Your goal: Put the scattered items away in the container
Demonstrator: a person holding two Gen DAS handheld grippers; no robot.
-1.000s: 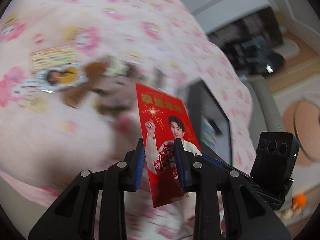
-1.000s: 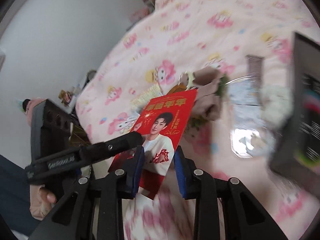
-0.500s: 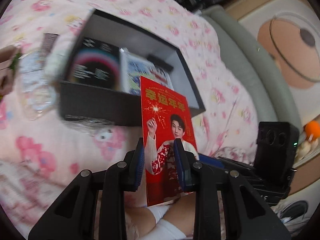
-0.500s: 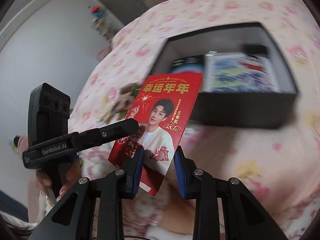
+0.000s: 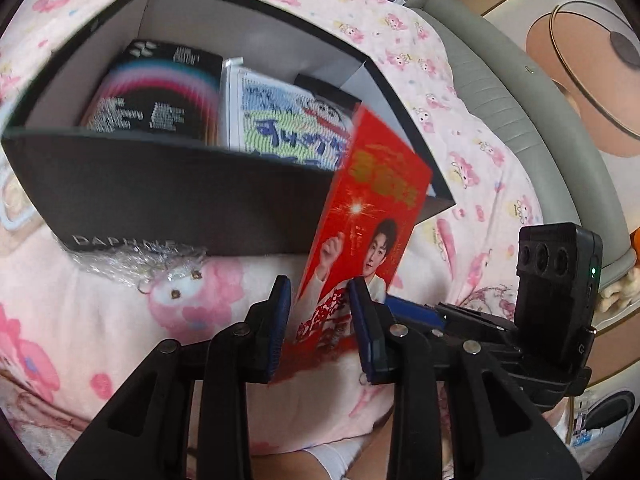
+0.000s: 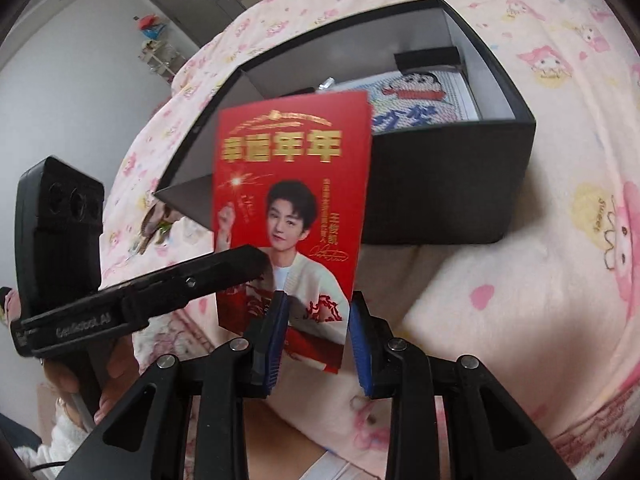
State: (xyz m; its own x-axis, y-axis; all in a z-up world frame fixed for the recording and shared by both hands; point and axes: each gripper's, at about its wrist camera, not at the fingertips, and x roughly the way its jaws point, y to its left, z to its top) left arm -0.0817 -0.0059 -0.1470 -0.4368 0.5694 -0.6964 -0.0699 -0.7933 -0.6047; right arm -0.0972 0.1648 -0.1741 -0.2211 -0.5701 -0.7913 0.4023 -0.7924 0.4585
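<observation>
left claw (image 5: 318, 292) pinching red card (image 6: 292, 184) (right view confirms) | right claw (image 6: 318, 304) spread | box (image 6: 448, 184) behind

Readable marks, as seen from my two wrist views:

- Near wall of the black cardboard shoe box (image 5: 180, 200): "DAPHNE" in pale capitals.
- Red glossy card with a young man's portrait (image 6: 296, 184): four large gold characters, the last two "年年"; the smaller gold lines and signature are too fine to read.
- Side of my black left gripper body (image 6: 132, 304): "GenRobot.AI", blurred.
</observation>
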